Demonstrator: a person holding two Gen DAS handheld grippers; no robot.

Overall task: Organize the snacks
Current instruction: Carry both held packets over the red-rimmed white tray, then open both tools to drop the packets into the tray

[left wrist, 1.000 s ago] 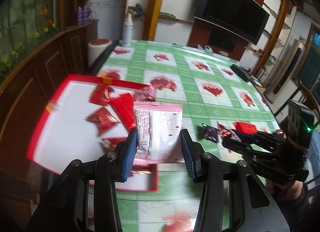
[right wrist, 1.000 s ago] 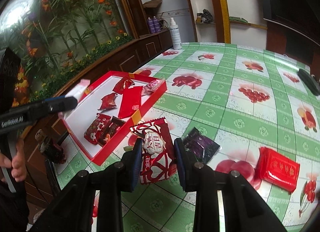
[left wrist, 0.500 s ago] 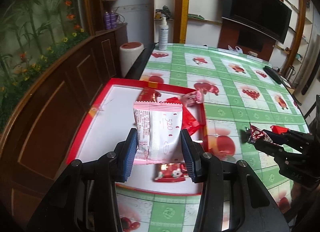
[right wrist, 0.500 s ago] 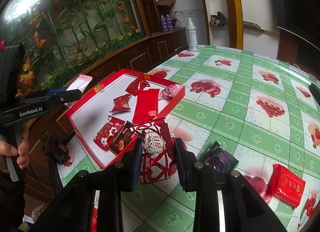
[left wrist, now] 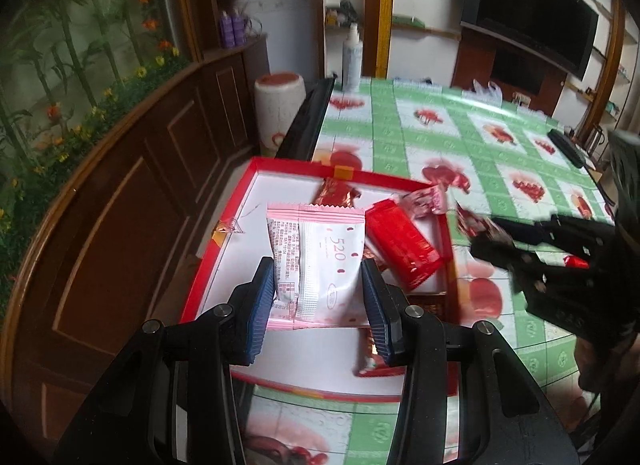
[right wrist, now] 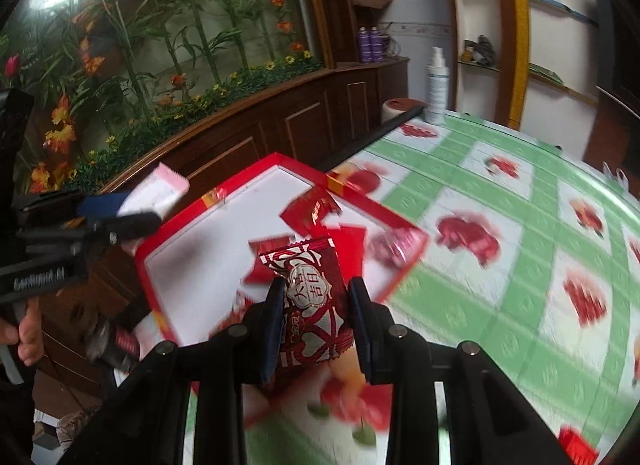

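My left gripper (left wrist: 318, 289) is shut on a white and pink snack packet (left wrist: 318, 261) marked 520, held above the red-rimmed white tray (left wrist: 236, 233). My right gripper (right wrist: 314, 305) is shut on a dark red snack packet (right wrist: 310, 297) with a white emblem, held over the tray's (right wrist: 192, 277) near corner. Several red snack packets (left wrist: 400, 247) lie in the tray. The right gripper shows in the left wrist view (left wrist: 500, 241), the left one in the right wrist view (right wrist: 132, 209), both still holding their packets.
The tray sits at the left edge of a table (left wrist: 480, 145) with a green and white fruit-print cloth. A white spray bottle (right wrist: 437, 85) stands at the far corner. A dark wood cabinet (left wrist: 132, 185) runs along the left. A red packet (right wrist: 578, 445) lies on the cloth.
Both grippers have moved left and forward over the tray, each still holding its packet. The right wrist view is motion-blurred.
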